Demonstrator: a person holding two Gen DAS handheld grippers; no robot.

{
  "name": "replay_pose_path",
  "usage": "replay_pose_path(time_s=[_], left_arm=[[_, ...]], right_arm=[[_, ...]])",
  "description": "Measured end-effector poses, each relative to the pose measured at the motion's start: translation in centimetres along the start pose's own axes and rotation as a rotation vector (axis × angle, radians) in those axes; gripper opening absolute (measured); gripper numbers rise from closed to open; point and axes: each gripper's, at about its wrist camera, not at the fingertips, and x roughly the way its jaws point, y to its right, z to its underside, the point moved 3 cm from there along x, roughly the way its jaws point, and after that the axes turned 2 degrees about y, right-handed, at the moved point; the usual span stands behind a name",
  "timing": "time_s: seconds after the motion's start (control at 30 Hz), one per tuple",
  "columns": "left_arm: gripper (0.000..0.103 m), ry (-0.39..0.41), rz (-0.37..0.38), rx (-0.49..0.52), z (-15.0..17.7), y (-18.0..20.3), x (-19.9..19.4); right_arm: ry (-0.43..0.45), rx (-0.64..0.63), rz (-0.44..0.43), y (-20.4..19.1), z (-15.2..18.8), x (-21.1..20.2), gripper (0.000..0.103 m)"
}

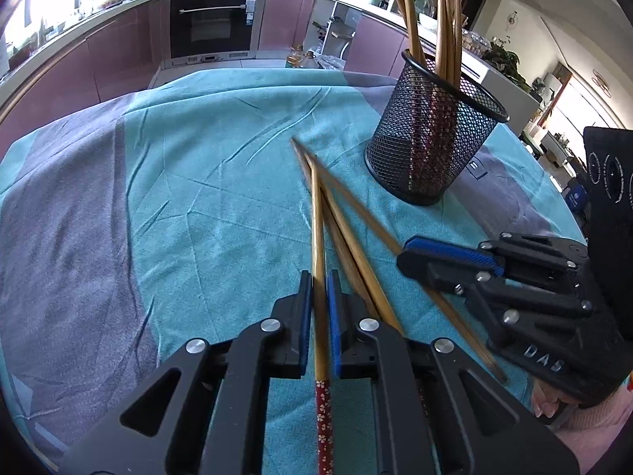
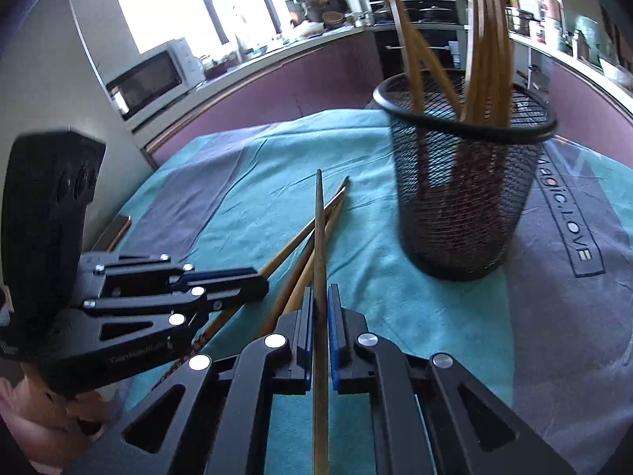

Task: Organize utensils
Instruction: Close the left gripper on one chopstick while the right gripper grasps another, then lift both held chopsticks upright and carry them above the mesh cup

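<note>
My left gripper (image 1: 319,283) is shut on a wooden chopstick (image 1: 317,229) with a red flowered handle, its thin tip pointing away over the teal cloth. My right gripper (image 2: 321,295) is shut on a second wooden chopstick (image 2: 319,217), which also points forward. The two grippers sit side by side and their sticks cross; each shows in the other's view, the right gripper (image 1: 405,259) and the left gripper (image 2: 263,283). Two loose chopsticks (image 1: 356,261) lie on the cloth between them. Just beyond stands a black mesh cup (image 1: 431,138) (image 2: 467,198) holding several upright chopsticks.
A teal and grey cloth (image 1: 178,198) covers the table. Pink kitchen cabinets and an oven (image 1: 213,27) run behind it, with a microwave (image 2: 146,79) on the counter. A person's hand (image 1: 554,407) holds the right gripper.
</note>
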Motion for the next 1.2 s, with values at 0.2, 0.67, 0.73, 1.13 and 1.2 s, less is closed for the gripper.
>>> replay_pose_path(time_s=[0.2, 0.67, 0.73, 1.13, 1.2], left_arm=[[0.008, -0.021, 0.004, 0.017, -0.5, 0.1, 0.6], [0.007, -0.005, 0.021, 0.009, -1.5, 0.6, 0.1], [0.007, 0.013, 0.029, 0.015, -1.7, 0.8, -0.7], [0.007, 0.139, 0.136, 0.045, -3.5, 2.5, -6.8], [0.007, 0.160, 0.141, 0.054, -3.8, 2.7, -7.8]], right_arm=[[-0.037, -0.016, 0.007, -0.1, 0.0, 0.9, 0.010], [0.021, -0.011, -0.043, 0.1, -1.2, -1.1, 0.006], [0.049, -0.012, -0.047, 0.1, -1.5, -2.2, 0.006], [0.172, -0.030, -0.037, 0.9, -3.1, -7.2, 0.006], [0.191, -0.029, -0.032, 1.0, -3.4, -7.7, 0.006]])
